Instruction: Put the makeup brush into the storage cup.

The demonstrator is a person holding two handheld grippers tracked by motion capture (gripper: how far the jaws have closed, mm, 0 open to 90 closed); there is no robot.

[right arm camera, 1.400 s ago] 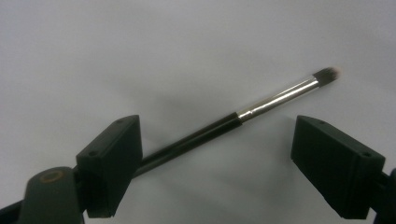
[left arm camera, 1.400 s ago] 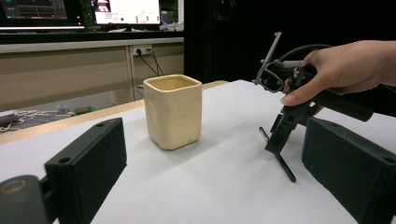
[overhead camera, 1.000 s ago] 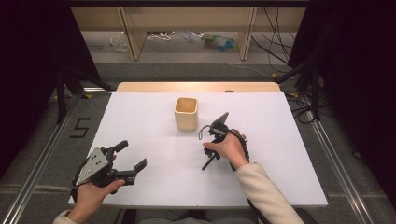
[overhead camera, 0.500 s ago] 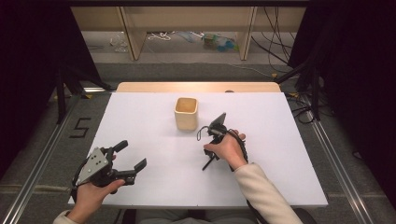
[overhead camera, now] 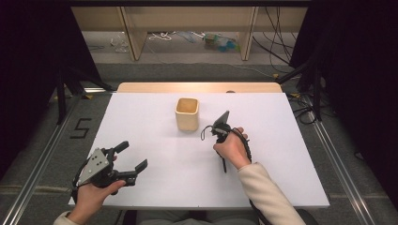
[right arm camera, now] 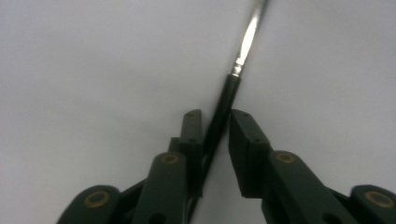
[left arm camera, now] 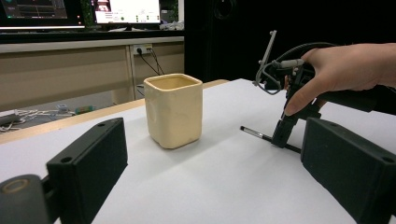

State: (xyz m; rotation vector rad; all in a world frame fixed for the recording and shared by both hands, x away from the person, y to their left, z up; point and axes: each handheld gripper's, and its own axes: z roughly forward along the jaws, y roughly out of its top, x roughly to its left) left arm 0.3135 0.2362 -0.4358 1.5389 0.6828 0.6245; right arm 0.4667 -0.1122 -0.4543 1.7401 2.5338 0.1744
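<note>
A person's right hand [overhead camera: 232, 149] tips the right gripper [right arm camera: 215, 122] steeply down at the white table [overhead camera: 155, 140], its two black jaws having just been closing around a slim black pen-like stick with a silver metal end [right arm camera: 233, 79]. In the right gripper view the stick runs up between the jaws, the left jaw against it and the right jaw just beside it, so the grip looks snug. The stick lies flat on the table, just right of a cream square ceramic cup [overhead camera: 187, 114] that stands upright near the far middle of the tabletop; in the left gripper view the stick [left arm camera: 254, 133] lies under the right gripper's tip [left arm camera: 281, 136]. Near the table's front left corner, the left hand [overhead camera: 91, 197] holds the left gripper [overhead camera: 131, 157] with jaws spread wide, nothing between them, pointed toward the cup.
</note>
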